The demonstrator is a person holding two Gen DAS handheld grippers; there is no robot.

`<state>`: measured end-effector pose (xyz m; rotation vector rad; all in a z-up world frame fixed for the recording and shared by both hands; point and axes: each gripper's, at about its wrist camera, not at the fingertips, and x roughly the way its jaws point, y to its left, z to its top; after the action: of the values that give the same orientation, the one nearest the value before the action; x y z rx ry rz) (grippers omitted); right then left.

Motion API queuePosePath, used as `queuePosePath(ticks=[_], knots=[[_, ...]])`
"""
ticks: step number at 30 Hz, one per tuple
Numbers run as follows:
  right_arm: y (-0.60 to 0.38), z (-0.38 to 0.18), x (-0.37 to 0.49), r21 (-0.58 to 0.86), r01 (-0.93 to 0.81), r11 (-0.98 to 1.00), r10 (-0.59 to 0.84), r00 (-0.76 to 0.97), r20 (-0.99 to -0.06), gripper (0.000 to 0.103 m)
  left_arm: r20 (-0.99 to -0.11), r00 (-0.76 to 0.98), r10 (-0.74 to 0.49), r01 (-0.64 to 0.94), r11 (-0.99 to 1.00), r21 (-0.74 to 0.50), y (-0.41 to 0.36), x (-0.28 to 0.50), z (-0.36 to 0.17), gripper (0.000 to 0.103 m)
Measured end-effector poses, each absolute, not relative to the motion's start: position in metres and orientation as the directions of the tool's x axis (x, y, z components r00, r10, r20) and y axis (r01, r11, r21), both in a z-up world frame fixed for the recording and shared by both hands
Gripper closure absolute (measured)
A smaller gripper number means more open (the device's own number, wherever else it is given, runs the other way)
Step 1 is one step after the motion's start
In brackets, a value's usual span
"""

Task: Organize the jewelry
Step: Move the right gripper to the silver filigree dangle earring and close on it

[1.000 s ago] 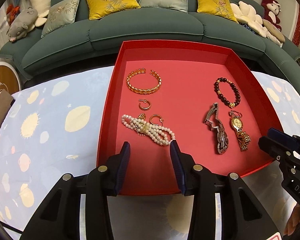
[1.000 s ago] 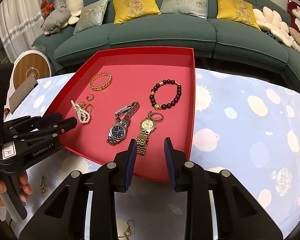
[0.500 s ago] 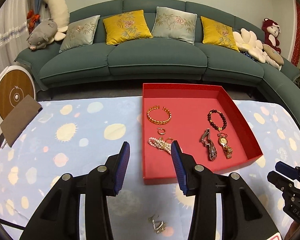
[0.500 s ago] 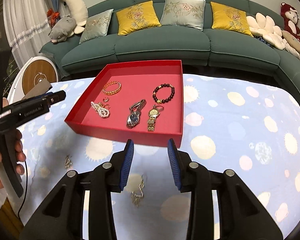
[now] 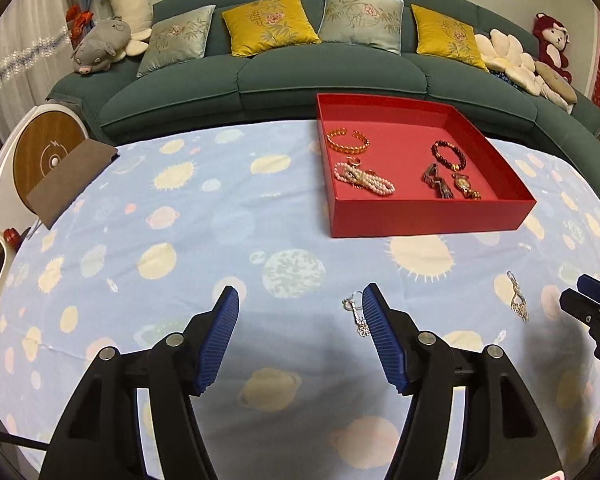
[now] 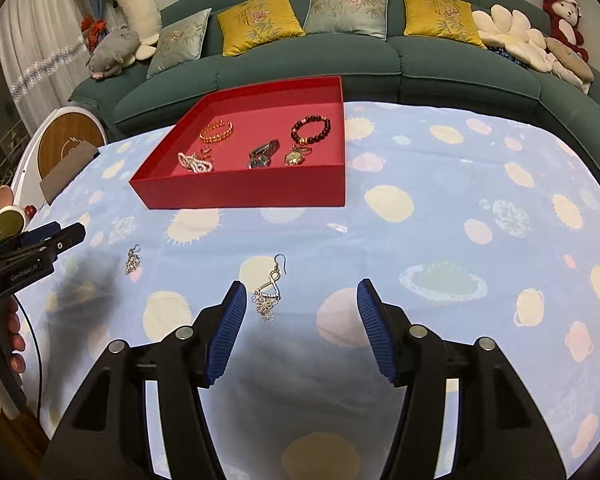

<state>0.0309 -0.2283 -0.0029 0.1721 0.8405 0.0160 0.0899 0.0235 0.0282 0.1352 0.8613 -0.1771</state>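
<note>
A red tray (image 5: 428, 216) (image 6: 244, 192) on the blue planet-print tablecloth holds a gold bangle (image 5: 347, 141), a pearl bracelet (image 5: 364, 178), a dark bead bracelet (image 5: 449, 155) and two watches (image 5: 452, 186). Two silver drop earrings lie on the cloth in front of the tray: one (image 5: 356, 316) (image 6: 134, 261) by my left gripper's right finger, the other (image 5: 517, 298) (image 6: 269, 292) beside my right gripper's left finger. My left gripper (image 5: 300, 336) is open and empty. My right gripper (image 6: 300, 328) is open and empty.
A green sofa (image 5: 320, 72) with cushions and plush toys runs behind the table. A round wooden-faced object (image 5: 46, 152) and a brown card (image 5: 70, 180) stand at the left table edge. The person's hand shows at the left edge of the right wrist view (image 6: 12, 344).
Both grippers have pulled back from over the tray toward the table's near side and opened wider. The two silver earrings on the cloth have come into view.
</note>
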Motion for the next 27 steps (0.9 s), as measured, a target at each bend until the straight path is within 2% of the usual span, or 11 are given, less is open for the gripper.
queuePosePath(ticks=[4, 20, 27], knots=[[-0.216, -0.018, 0.040, 0.146, 0.029, 0.989, 0.094, 0.642, -0.761, 0.047, -0.768, 0.634, -0.084, 0.220, 0.973, 0.075, 0.014, 0.091, 0.016, 0.041], [-0.190, -0.039, 0.062, 0.072, -0.012, 0.997, 0.065, 0.602, -0.796, 0.052, -0.814, 0.574, -0.092, 0.224, 0.974, 0.047, 0.015, 0.095, -0.007, 0.041], [-0.186, -0.039, 0.062, 0.036, -0.022, 0.999, 0.042, 0.607, -0.794, 0.069, -0.812, 0.577, -0.090, 0.215, 0.976, 0.045, 0.021, 0.093, -0.007, 0.041]])
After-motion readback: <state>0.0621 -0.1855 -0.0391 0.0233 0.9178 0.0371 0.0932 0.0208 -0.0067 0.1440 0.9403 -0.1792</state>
